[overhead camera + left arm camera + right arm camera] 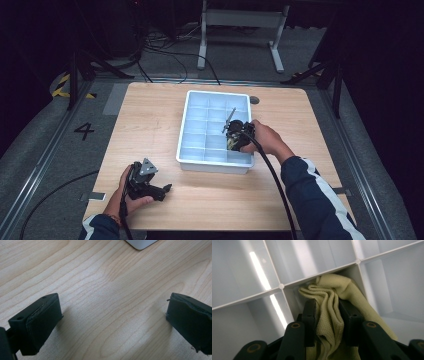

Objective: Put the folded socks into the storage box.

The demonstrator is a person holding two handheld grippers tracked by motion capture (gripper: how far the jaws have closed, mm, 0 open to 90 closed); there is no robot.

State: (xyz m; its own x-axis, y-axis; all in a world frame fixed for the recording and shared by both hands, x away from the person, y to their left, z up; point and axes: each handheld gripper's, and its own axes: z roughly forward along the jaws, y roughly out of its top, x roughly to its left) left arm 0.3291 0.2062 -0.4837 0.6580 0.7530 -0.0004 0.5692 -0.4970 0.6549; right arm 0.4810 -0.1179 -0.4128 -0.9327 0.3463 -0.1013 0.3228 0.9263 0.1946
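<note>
The right gripper [326, 312] has its jaws clamped on a yellow cloth [329, 305], already lowered into a near-right compartment of the divided tray [186, 131]. Letting go remains. The left gripper [112, 322] rests on the table [105, 277], jaws apart.

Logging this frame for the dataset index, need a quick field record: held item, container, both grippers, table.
held item: pale yellow knit cloth, bunched between the right gripper fingers
container: white divided tray, cloth pushed into a compartment corner
right gripper: inside tray at its right side, fingers pressing the cloth
left gripper: fingers wide apart, nothing between them, low over bare wood
table: light wood
</note>
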